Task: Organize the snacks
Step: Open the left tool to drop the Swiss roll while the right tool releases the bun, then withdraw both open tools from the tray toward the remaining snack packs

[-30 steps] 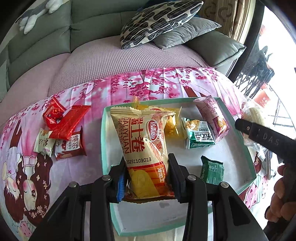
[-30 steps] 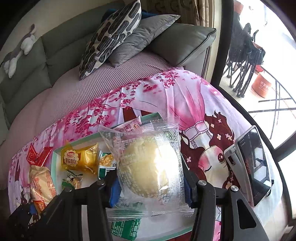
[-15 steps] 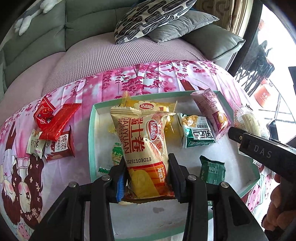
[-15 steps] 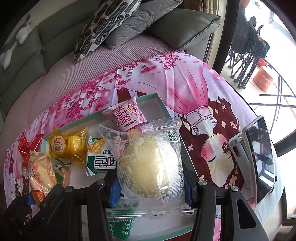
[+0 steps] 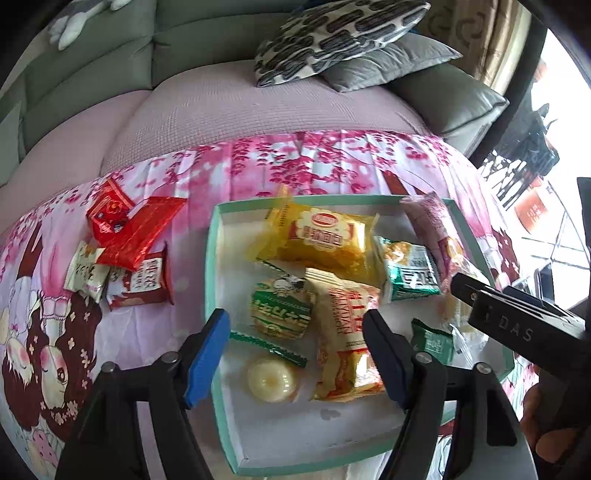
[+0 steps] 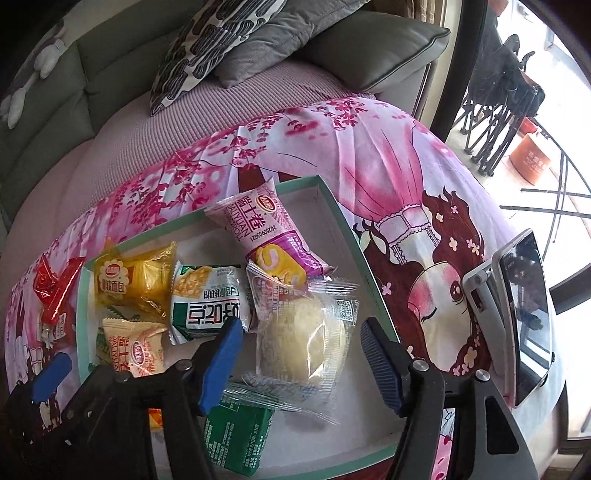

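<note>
A teal-rimmed tray (image 5: 212, 258) holds several snack packs. My left gripper (image 5: 297, 354) is open above it; the yellow-orange Swiss roll pack (image 5: 341, 332) lies free in the tray between its fingers. A green round pack (image 5: 279, 310) and a pale jelly cup (image 5: 271, 378) lie beside it. My right gripper (image 6: 299, 362) is open over the tray's right part (image 6: 373, 288); the clear-wrapped bun (image 6: 303, 339) lies there, released. A pink roll pack (image 6: 269, 232), a green-white pack (image 6: 208, 302) and a yellow bread pack (image 6: 133, 280) lie further back.
Red and white snack packs (image 5: 125, 243) lie on the pink cloth left of the tray. A phone on a stand (image 6: 517, 325) sits right of the tray. A sofa with cushions (image 5: 332, 33) is behind. The right gripper's body (image 5: 517, 325) shows at the tray's right edge.
Both grippers have opened. The Swiss roll pack dropped from the left one into the tray, and the bun dropped from the right one into the tray.
</note>
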`<state>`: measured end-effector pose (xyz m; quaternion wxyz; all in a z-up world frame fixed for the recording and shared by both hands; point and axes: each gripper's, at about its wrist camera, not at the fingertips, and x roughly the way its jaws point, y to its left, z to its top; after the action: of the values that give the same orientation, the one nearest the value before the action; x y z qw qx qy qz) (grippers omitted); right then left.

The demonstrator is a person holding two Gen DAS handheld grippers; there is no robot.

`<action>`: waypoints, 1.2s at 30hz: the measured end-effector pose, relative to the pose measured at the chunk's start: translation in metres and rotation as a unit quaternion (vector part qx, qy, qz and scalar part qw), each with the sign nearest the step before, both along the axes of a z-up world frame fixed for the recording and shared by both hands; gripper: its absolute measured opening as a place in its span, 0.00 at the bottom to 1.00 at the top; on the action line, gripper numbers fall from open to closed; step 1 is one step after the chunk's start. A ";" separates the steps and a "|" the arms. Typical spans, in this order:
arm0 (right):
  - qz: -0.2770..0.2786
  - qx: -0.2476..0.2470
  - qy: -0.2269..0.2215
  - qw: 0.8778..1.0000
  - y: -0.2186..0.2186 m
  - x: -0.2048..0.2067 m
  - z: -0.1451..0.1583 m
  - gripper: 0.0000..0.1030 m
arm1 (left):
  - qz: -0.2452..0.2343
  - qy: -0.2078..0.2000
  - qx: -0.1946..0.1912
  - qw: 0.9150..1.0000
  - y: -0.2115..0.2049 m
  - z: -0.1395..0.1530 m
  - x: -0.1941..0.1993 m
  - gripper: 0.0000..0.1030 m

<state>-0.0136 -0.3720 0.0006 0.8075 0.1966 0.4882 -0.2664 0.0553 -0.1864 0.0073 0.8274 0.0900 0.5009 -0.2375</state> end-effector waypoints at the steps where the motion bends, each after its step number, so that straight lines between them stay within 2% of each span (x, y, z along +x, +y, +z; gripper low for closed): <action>1: 0.000 0.000 0.000 1.000 0.000 0.000 0.000 0.82 | 0.017 -0.001 0.005 1.000 0.004 0.000 0.003 0.84; 4: 0.006 -0.012 -0.026 1.000 0.004 0.000 0.009 0.83 | 0.082 -0.008 0.022 0.996 0.021 0.002 0.015 0.87; 6: 0.008 -0.020 -0.052 0.998 0.007 -0.001 0.018 0.87 | 0.104 -0.013 0.022 0.994 0.029 0.005 0.020 0.87; 9: 0.018 -0.032 -0.067 0.997 0.013 0.000 0.027 0.91 | 0.135 -0.017 0.025 0.990 0.043 0.009 0.027 0.87; 15: 0.041 -0.035 -0.063 0.997 0.029 0.010 0.026 0.92 | 0.164 -0.017 0.038 0.986 0.062 0.006 0.033 0.95; 17: 0.054 -0.035 -0.069 0.996 0.036 0.013 0.026 0.99 | 0.172 -0.019 0.045 0.984 0.070 0.004 0.034 0.96; 18: 0.061 -0.036 -0.072 0.995 0.041 0.015 0.028 1.00 | 0.175 -0.019 0.048 0.983 0.073 0.003 0.035 0.96; 26: 0.127 -0.029 -0.085 0.988 0.085 0.033 0.030 1.00 | 0.222 0.003 0.061 0.973 0.114 -0.015 0.041 0.98; 33: 0.170 -0.028 -0.088 0.981 0.116 0.043 0.027 1.00 | 0.256 -0.008 0.056 0.965 0.145 -0.012 0.050 0.98; 36: 0.190 -0.017 -0.089 0.978 0.130 0.047 0.024 1.00 | 0.258 0.003 0.052 0.965 0.156 -0.014 0.054 0.98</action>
<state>0.0335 -0.2421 0.0246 0.8868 0.1097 0.4381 -0.0979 0.1094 -0.0304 -0.0067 0.8532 -0.0005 0.5215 0.0104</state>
